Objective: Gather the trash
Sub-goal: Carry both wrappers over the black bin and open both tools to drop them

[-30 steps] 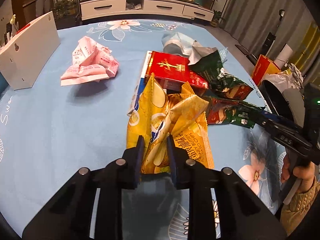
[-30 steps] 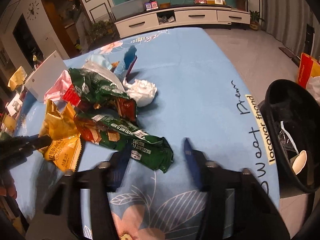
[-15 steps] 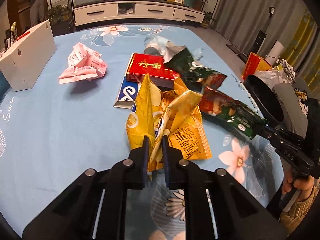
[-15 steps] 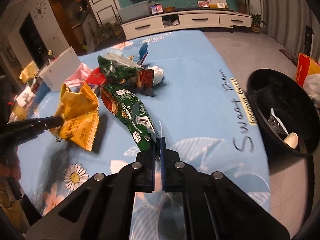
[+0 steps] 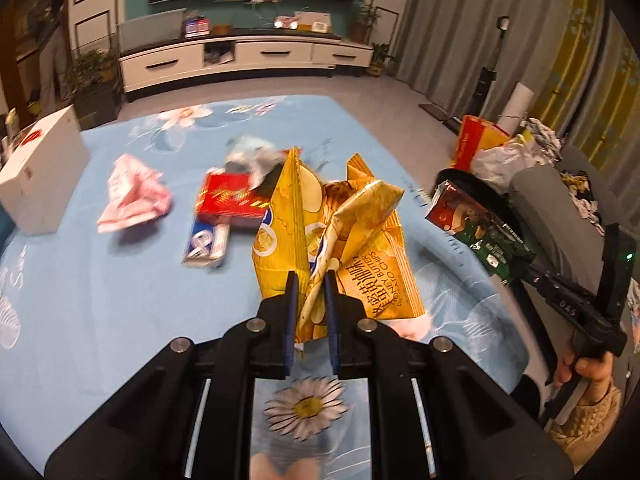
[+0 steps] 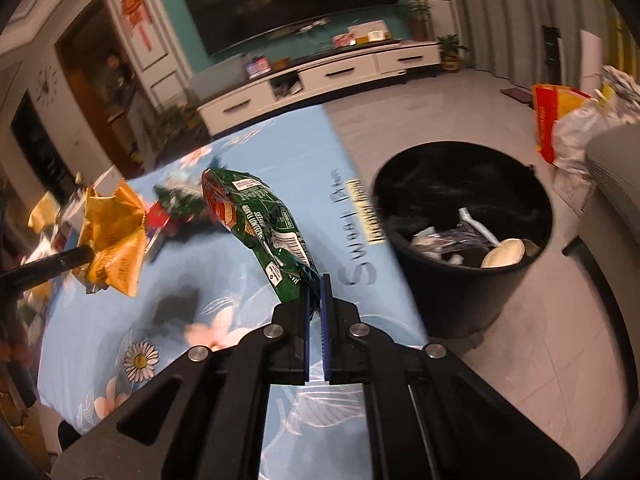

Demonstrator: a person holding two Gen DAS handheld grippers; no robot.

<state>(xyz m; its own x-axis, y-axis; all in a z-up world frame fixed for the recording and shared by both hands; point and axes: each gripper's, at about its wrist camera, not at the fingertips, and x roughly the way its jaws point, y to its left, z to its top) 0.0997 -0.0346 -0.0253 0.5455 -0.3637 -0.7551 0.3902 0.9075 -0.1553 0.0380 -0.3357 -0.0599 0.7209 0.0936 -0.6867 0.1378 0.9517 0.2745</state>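
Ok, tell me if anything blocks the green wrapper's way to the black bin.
Nothing visible does. The right gripper holds the green wrapper above the blue tablecloth, and the open black bin stands just past the table's edge.

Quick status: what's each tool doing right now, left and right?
Left tool: shut on the yellow chip bag, lifted off the table.
Right tool: shut on the green snack wrapper, lifted off the table.

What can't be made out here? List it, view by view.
- Left wrist view: what lies behind the lifted yellow chip bag; the bag hides it. The trash bin is mostly covered by the green wrapper.
- Right wrist view: the items on the table behind the green wrapper are smeared by motion blur; the bin's bottom is hidden under trash.
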